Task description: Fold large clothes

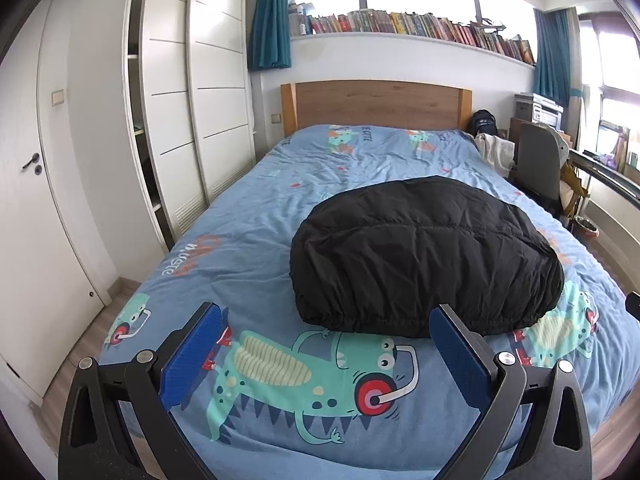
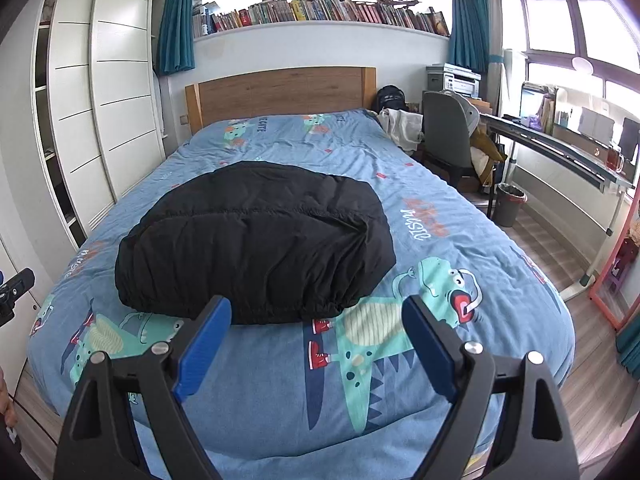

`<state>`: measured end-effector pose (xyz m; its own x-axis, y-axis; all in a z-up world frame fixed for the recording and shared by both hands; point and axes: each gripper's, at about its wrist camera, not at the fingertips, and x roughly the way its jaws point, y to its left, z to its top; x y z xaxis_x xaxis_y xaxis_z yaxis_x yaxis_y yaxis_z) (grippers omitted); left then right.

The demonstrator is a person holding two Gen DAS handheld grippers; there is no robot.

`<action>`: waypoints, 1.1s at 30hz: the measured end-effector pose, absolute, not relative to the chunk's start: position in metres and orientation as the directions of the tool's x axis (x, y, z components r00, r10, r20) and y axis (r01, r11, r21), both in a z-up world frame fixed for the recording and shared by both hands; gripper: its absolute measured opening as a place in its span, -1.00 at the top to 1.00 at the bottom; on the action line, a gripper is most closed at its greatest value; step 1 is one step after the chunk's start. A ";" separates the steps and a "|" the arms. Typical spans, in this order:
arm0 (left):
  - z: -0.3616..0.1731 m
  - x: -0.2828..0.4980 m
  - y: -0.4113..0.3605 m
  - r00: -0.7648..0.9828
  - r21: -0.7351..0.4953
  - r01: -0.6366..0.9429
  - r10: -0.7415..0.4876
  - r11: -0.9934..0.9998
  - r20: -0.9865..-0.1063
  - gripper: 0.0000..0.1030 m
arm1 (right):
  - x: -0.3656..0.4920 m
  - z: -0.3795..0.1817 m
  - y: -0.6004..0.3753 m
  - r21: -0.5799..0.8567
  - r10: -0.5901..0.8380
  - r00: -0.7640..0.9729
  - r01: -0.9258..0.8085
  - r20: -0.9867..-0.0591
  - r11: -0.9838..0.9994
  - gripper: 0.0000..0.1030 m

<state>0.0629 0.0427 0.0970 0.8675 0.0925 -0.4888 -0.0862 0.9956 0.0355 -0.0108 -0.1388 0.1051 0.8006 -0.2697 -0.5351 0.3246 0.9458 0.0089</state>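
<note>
A black puffy jacket (image 1: 424, 256) lies folded into a compact bundle on the blue cartoon-print bedspread (image 1: 248, 216), its elastic hem toward me. It also shows in the right wrist view (image 2: 256, 240). My left gripper (image 1: 326, 316) is open and empty, held above the bed's near end, just short of the jacket's hem. My right gripper (image 2: 316, 308) is open and empty, hovering over the bedspread (image 2: 440, 208) in front of the jacket. Neither gripper touches the jacket.
A wooden headboard (image 1: 376, 104) stands at the far end. White wardrobe doors (image 1: 192, 92) line the left. A chair (image 2: 448, 136), desk (image 2: 560, 152) and bin (image 2: 510, 204) stand right of the bed. A bookshelf (image 2: 320, 12) runs above.
</note>
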 end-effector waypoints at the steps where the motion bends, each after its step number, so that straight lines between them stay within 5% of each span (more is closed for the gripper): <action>1: 0.097 0.062 0.042 0.868 0.038 -0.088 0.095 0.995 -0.487 -0.98 | -0.011 0.104 -0.139 0.009 -0.271 0.799 0.327 -0.537 0.945 -0.69; 33: 0.093 0.058 0.034 0.860 0.038 -0.056 0.068 0.998 -0.505 -0.98 | -0.012 0.084 -0.141 0.013 -0.280 0.776 0.348 -0.566 0.937 -0.69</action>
